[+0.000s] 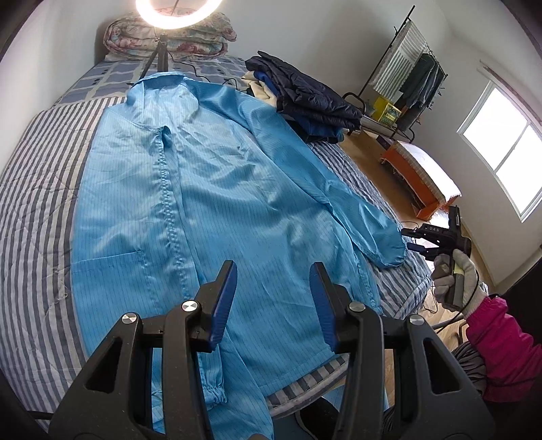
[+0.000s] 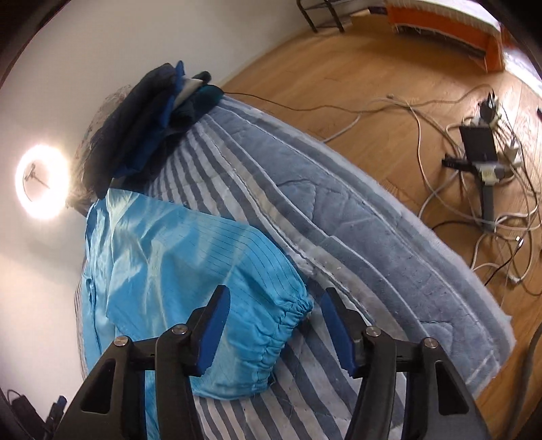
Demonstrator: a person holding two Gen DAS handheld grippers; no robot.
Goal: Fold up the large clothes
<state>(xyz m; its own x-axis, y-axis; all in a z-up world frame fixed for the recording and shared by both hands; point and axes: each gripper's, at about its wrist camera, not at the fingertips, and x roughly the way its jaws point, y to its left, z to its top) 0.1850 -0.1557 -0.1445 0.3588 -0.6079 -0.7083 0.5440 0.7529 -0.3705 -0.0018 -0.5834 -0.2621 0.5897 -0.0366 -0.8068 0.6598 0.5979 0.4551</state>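
The right gripper (image 2: 271, 328), black-framed tongs with blue ribbed pads, stands with its jaws partly apart and nothing clamped: the gathered elastic cuff (image 2: 288, 325) of the garment's sleeve lies between the pads, close against the left one and clear of the right one. No pad is seen pressing the cloth. The left gripper (image 1: 272, 301), of the same build, hangs with its jaws roughly half apart over the lower front of the garment, empty; whether its tips touch the cloth cannot be told. Beneath both tongs lies the large light-blue, shiny, pinstriped zip-front coverall jacket (image 1: 203, 189), spread face up, collar far ahead of the left tongs, one sleeve running out to the right tongs at the bed edge, the other sleeve hanging over the near edge just below the left tongs. It rests on a blue-and-white striped quilted bedcover (image 1: 40, 203). Beyond the garment, a stack of dark blue folded clothes (image 1: 305, 98) sits well apart, and a lit ring lamp (image 1: 179, 13) stands at the head of the bed. Judgement: the step in hand is taking up the outstretched sleeve by its cuff, the first fold not yet made. The next move calls for closing squarely on the cuff, then carrying it inward across the jacket front while the left tongs steady the body.
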